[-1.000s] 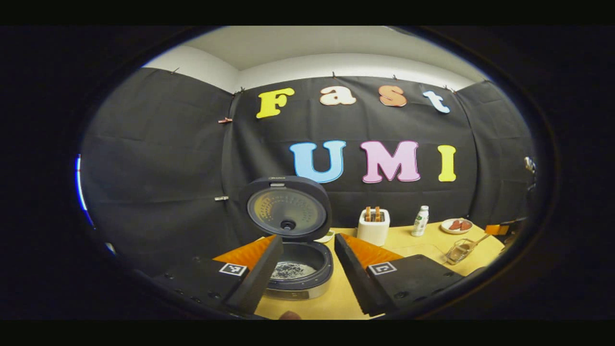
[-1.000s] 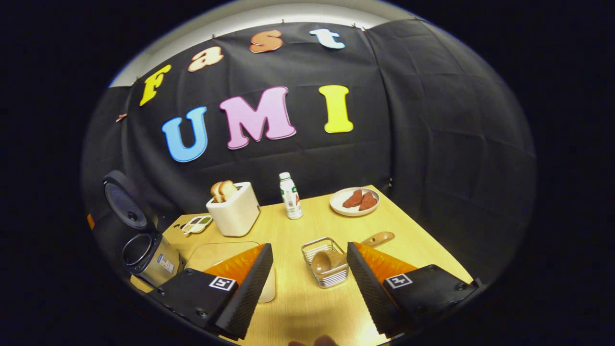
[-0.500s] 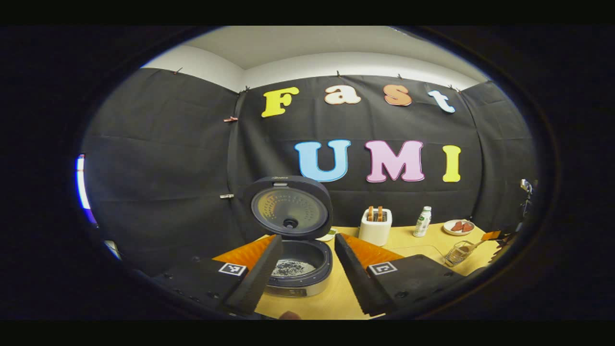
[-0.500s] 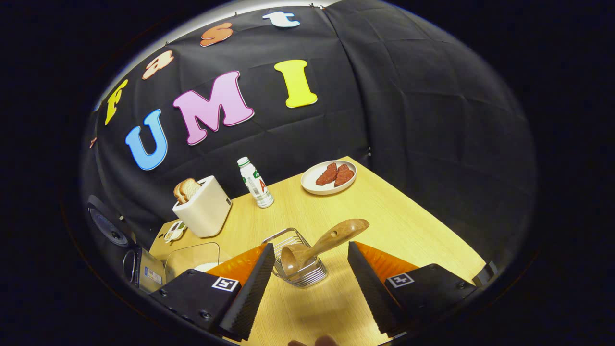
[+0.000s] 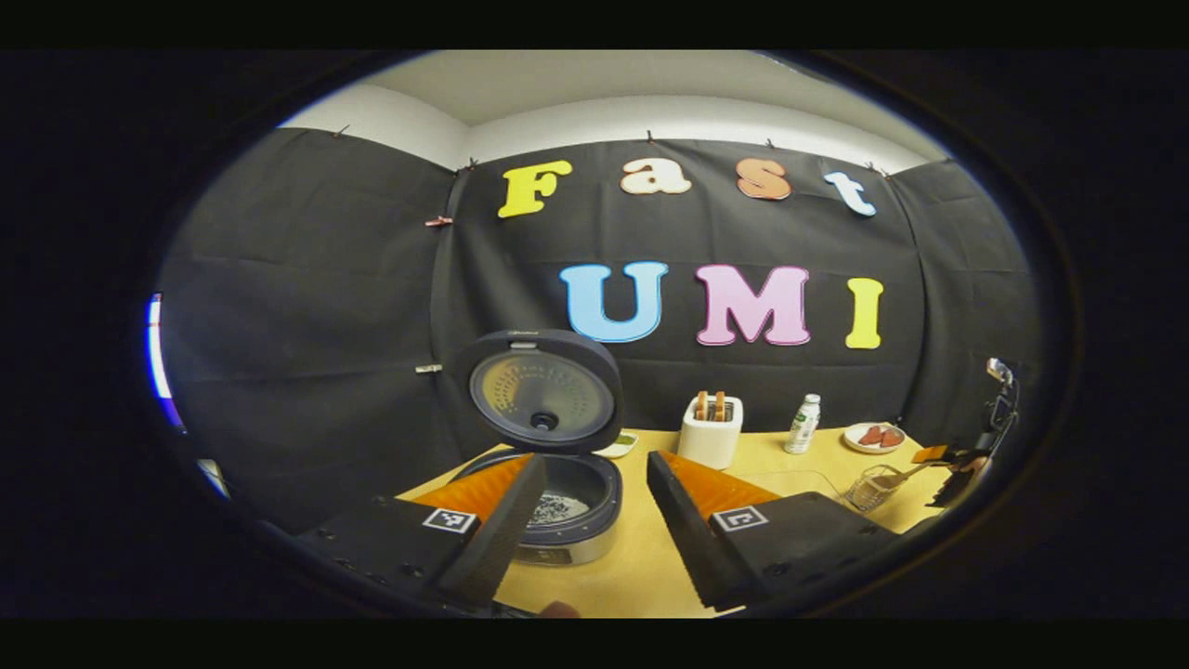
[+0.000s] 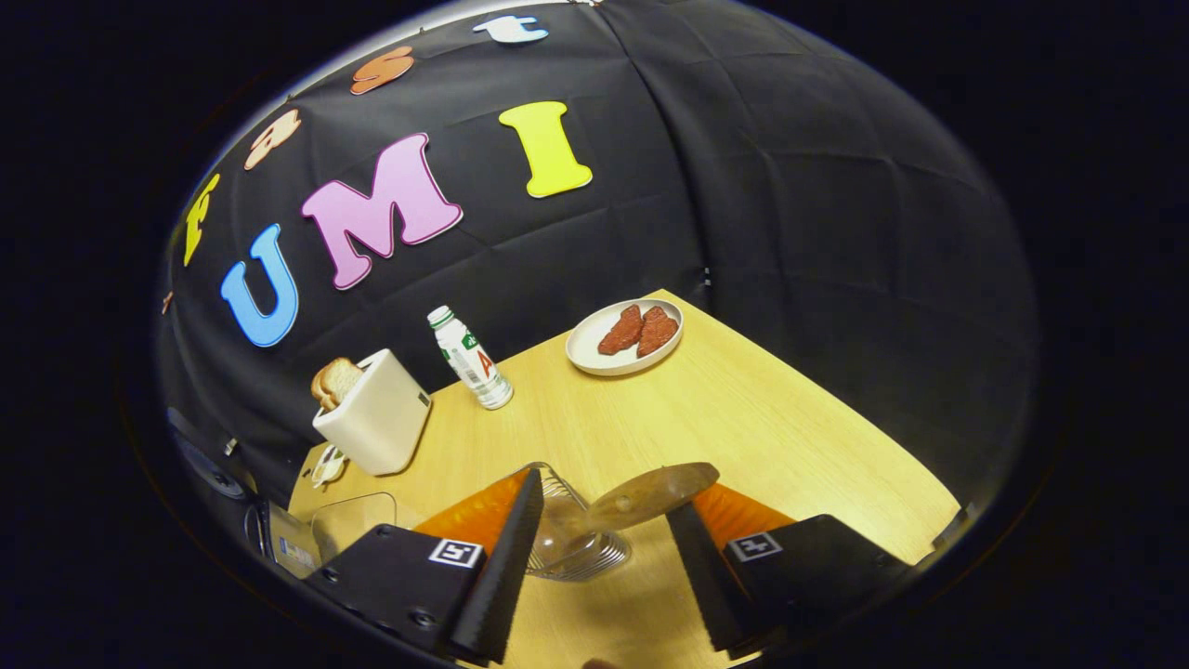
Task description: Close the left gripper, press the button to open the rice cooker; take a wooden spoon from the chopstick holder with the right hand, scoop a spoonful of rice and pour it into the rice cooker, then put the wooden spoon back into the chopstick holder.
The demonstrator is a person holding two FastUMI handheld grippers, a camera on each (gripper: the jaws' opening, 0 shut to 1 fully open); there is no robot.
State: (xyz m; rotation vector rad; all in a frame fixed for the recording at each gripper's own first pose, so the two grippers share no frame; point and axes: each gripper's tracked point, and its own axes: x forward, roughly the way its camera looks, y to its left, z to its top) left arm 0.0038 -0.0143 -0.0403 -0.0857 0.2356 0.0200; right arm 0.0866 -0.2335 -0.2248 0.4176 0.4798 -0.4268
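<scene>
The rice cooker point(image 5: 567, 506) stands open with its round lid point(image 5: 543, 390) tilted up, and dark grains lie in its pot. My left gripper point(image 5: 590, 539) hovers open just in front of it, holding nothing. The wooden spoon point(image 6: 655, 491), blurred, stands in the wire chopstick holder point(image 6: 571, 548), bowl down and handle leaning right. My right gripper point(image 6: 599, 576) is open right over the holder, and the handle's end lies between its fingers, close to the right one. The left gripper view has the holder point(image 5: 873, 488) and right gripper point(image 5: 957, 465) far right.
On the wooden table point(image 6: 762, 437) stand a white toaster point(image 6: 372, 423) with bread, a small bottle point(image 6: 469, 358) and a plate of red pieces point(image 6: 624, 334). A clear glass container point(image 6: 353, 520) sits left of the holder. The cooker point(image 6: 279, 548) is at the far left edge.
My right gripper has come down and forward onto the holder, so the spoon handle now sits between its fingers. The left gripper has drawn back slightly from the open cooker.
</scene>
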